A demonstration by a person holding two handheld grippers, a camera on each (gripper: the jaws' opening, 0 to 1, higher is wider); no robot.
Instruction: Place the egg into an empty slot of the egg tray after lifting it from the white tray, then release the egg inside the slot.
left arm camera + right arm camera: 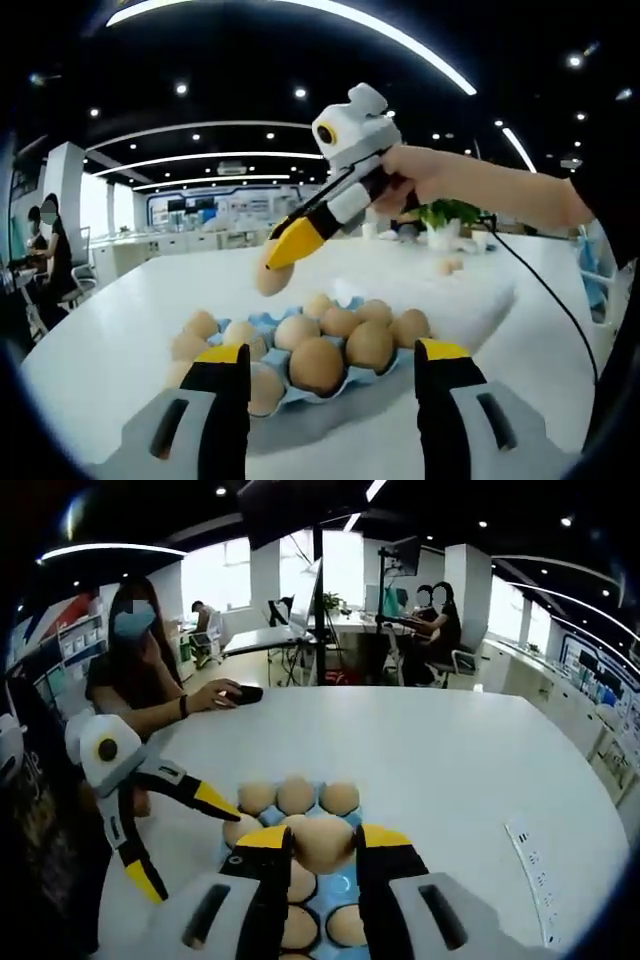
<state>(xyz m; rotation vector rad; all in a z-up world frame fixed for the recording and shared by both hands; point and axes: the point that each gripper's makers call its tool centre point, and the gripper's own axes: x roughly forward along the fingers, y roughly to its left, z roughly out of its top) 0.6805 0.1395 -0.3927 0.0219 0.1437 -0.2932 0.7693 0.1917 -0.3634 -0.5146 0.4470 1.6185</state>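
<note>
Left gripper (333, 378) sits lowest in the left gripper view, w/ yellow-tipped jaws spread wide and nothing between them, so we read it as released. Just past them is the egg tray (345, 386), pale blue, on the white table (120, 330), most slots filled w/ brown eggs. Above the tray's far left part, centre frame, we see the right gripper (275, 262) angled down from upper right, a hand (425, 175) on its grip, its yellow tips clenched on the egg (272, 278), which hangs in the air over the tray and isn't touching it. White tray (470, 295) lies behind the egg tray, right of centre, w/ an egg or two near its far edge, too small to count.

Right gripper view, bottom centre: right gripper (323, 842) pinching the egg (324, 842) between both tips. Egg tray (335, 888) is below it, w/ blue empty slots showing beside brown eggs. Left gripper (180, 838) comes in at lower left, jaws splayed apart, one tip close to the tray's left edge. Table (450, 770) stretches to mid-frame; a person (140, 670) sits at its far left edge, more people at desks in the upper right.
</note>
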